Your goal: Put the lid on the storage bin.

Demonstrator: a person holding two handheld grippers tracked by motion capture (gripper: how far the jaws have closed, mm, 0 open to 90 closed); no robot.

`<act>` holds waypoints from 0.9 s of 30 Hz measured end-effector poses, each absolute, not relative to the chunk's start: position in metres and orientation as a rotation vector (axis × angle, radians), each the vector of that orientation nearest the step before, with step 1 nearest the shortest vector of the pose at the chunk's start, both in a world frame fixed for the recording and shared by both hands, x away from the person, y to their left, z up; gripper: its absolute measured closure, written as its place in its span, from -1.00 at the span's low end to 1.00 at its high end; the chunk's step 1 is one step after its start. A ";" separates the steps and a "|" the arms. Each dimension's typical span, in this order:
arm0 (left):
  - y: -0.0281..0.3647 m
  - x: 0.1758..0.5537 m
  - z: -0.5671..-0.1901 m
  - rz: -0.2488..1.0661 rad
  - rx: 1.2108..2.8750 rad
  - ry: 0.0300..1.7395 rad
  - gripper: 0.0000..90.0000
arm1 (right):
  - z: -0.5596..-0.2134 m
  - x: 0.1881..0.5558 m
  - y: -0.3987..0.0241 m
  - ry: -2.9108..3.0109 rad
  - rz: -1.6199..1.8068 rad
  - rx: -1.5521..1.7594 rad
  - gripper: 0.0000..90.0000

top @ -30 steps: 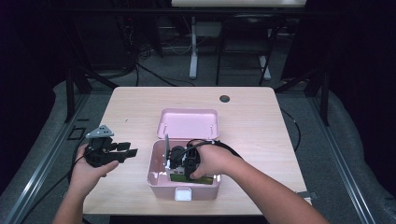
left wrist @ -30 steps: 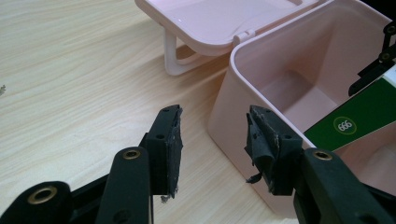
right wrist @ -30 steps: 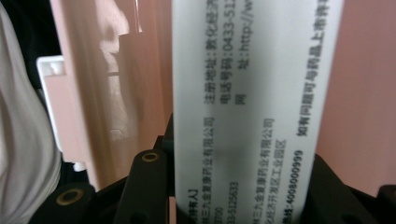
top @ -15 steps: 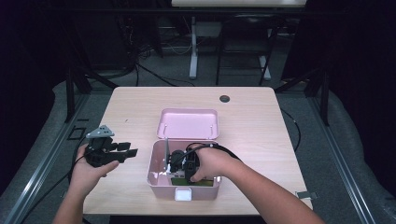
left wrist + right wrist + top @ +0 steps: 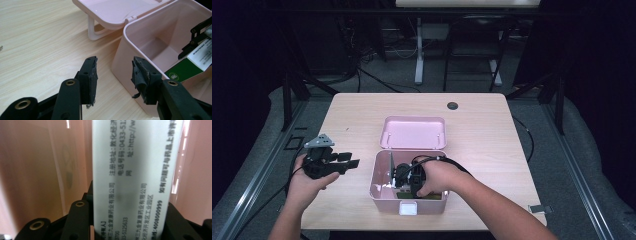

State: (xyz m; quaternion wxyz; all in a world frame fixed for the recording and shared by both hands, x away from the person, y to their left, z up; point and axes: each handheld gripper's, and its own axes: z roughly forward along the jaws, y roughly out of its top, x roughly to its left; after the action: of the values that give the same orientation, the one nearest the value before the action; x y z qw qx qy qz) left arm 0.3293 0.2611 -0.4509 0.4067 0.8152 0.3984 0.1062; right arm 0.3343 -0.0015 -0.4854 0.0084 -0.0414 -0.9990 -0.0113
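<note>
A pink box (image 5: 375, 175) stands open on the wooden table, its lid (image 5: 413, 132) folded back behind it. My right gripper (image 5: 400, 175) reaches down inside the box, shut on a white printed carton (image 5: 132, 177) that spans the gap between its jaws (image 5: 128, 205). From the left gripper view the carton (image 5: 186, 70) shows a green face and lies low in the box (image 5: 125, 62). My left gripper (image 5: 352, 160) hovers just left of the box, pointing at its wall, open with nothing between its pads (image 5: 115, 67).
A small black round disc (image 5: 452, 105) sits near the table's far edge. Bare tabletop (image 5: 492, 140) lies right of and behind the box. Cables trail from both grippers. Beyond the table are dark floor and stand legs (image 5: 418, 60).
The right hand has sunk slightly deeper into the box with the carton. The left hand has stayed where it was.
</note>
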 end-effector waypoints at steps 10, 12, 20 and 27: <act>0.261 0.329 -0.451 0.267 2.056 1.004 0.22 | -0.493 0.336 -0.003 -3.104 -0.041 -0.150 0.40; 0.261 0.329 -0.451 0.271 2.053 1.006 0.22 | -0.494 0.336 -0.004 -3.104 -0.049 -0.151 0.40; 0.262 0.330 -0.451 0.270 2.056 1.002 0.22 | -0.496 0.336 -0.003 -3.104 -0.040 -0.150 0.39; 0.263 0.329 -0.450 0.270 2.051 1.006 0.22 | -0.497 0.336 -0.002 -3.101 -0.027 -0.157 0.38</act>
State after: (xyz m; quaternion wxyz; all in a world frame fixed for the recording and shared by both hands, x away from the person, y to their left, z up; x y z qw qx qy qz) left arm 0.3293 0.2630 -0.4502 0.4081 0.8140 0.3993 0.1072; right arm 0.3363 -0.0024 -0.4966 0.0185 -0.0507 -0.9985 -0.0086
